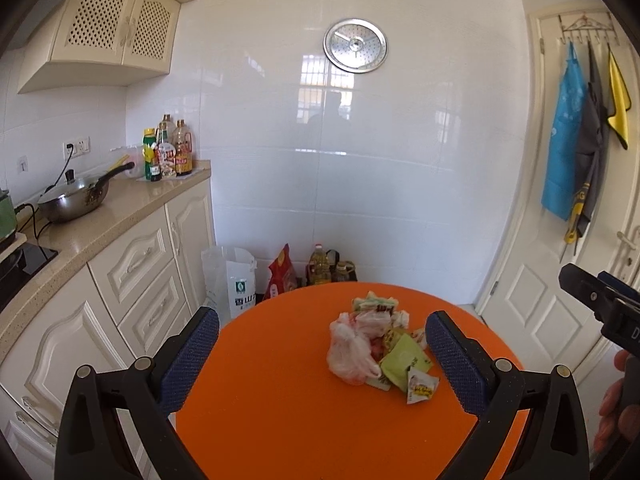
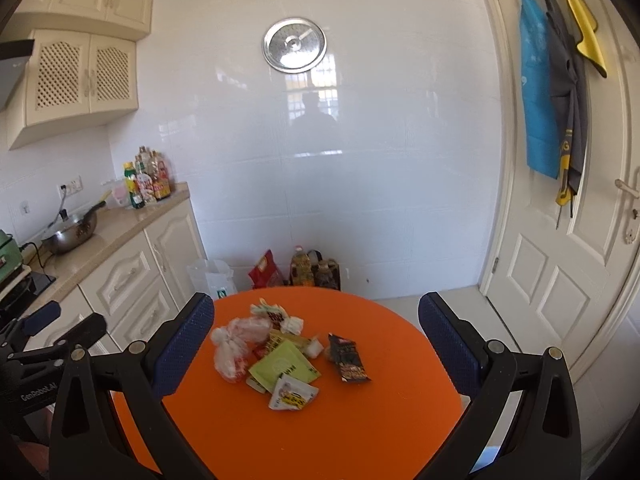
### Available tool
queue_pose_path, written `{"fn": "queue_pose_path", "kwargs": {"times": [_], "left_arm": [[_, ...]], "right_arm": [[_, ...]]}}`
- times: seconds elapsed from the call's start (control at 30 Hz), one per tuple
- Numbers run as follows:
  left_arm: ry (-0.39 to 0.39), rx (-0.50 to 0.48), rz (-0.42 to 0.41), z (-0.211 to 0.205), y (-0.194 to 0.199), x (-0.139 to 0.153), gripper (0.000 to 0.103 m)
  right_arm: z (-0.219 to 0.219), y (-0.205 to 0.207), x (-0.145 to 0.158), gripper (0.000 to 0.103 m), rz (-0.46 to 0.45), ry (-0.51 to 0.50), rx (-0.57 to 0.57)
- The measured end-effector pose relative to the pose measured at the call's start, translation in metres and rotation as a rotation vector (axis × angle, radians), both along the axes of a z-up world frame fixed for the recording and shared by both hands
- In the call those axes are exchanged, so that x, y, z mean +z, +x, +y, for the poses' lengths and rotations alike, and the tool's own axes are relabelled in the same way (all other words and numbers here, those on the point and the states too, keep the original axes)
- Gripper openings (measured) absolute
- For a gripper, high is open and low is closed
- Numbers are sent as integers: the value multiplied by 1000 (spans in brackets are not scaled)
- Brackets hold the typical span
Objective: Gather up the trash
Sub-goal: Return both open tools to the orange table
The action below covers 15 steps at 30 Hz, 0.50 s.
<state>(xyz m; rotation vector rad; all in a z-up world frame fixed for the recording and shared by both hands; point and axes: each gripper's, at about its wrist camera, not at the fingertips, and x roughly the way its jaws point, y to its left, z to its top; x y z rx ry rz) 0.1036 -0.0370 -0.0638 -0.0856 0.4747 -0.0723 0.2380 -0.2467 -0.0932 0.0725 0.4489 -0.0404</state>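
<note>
A heap of trash lies on the round orange table (image 1: pixel 272 400) (image 2: pixel 384 420). It holds a crumpled pinkish plastic bag (image 1: pixel 350 354) (image 2: pixel 234 346), a green packet (image 1: pixel 404 362) (image 2: pixel 284 366), a white and yellow sachet (image 1: pixel 420 388) (image 2: pixel 292 394) and several snack wrappers. A dark wrapper (image 2: pixel 348 358) lies a little apart on the right. My left gripper (image 1: pixel 322 350) hovers open above the table's near side, the heap between its fingers in view. My right gripper (image 2: pixel 316 342) is open too, empty, above the near edge.
A kitchen counter (image 1: pixel 120 208) with a wok (image 1: pixel 78 198) and several bottles (image 1: pixel 170 152) runs along the left. A white bag (image 1: pixel 234 280), a red bag (image 1: pixel 282 274) and oil bottles (image 1: pixel 322 266) stand on the floor by the tiled wall. A white door (image 2: pixel 560 240) is on the right.
</note>
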Motion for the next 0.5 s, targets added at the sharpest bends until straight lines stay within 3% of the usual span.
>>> {"fn": "queue_pose_path", "kwargs": {"times": [0.17,0.3,0.5], "left_arm": [[-4,-11,85,0,51,-23,102],[-2,-23,157,-6,93,-44,102],[9,-28,244,-21,154,-68,102]], "right_arm": [[-2,25,-35,103,113,-18,-15],[6,52,-82,102,248,-19,12],[21,86,-146,87,412,-8,62]]}}
